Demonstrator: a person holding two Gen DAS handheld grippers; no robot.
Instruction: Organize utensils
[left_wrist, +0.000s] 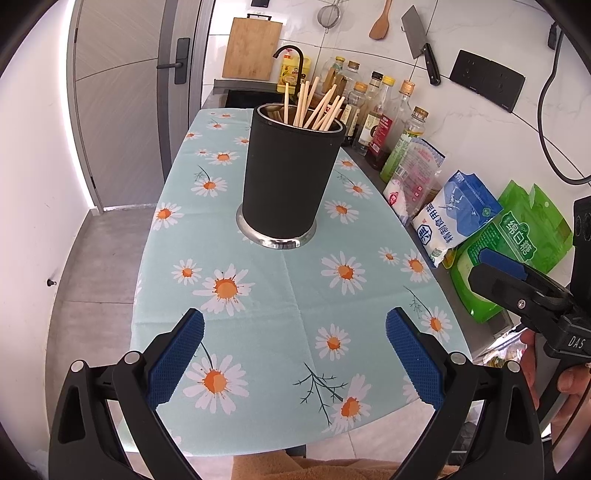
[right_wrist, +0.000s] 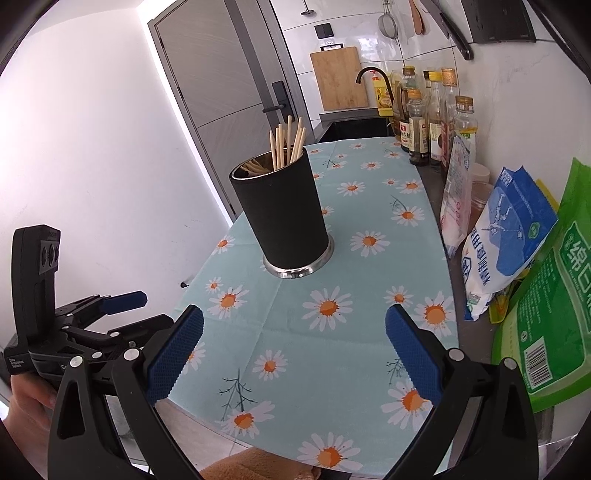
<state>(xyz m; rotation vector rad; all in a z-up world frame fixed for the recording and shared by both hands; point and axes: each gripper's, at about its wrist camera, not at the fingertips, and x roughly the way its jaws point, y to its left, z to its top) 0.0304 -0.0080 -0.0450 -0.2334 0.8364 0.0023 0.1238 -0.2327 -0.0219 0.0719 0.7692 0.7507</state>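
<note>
A black utensil holder (left_wrist: 290, 181) with a steel base stands upright on the daisy-print cloth (left_wrist: 266, 295), holding several wooden chopsticks (left_wrist: 314, 105). It also shows in the right wrist view (right_wrist: 282, 216), with the chopsticks (right_wrist: 288, 144) leaning in it. My left gripper (left_wrist: 294, 350) is open and empty, near the cloth's front edge, well short of the holder. My right gripper (right_wrist: 294, 349) is open and empty, also near the front edge. Each gripper shows in the other's view, the right (left_wrist: 517, 284) at the right and the left (right_wrist: 110, 314) at the left.
Bottles of oil and sauce (left_wrist: 388, 110) line the wall on the right, with bags of salt (left_wrist: 454, 218) and sugar (left_wrist: 517, 243) nearer. A sink faucet (left_wrist: 291, 55), cutting board (left_wrist: 253, 48) and hanging cleaver (left_wrist: 421, 44) are at the back. A door (left_wrist: 122, 92) is left.
</note>
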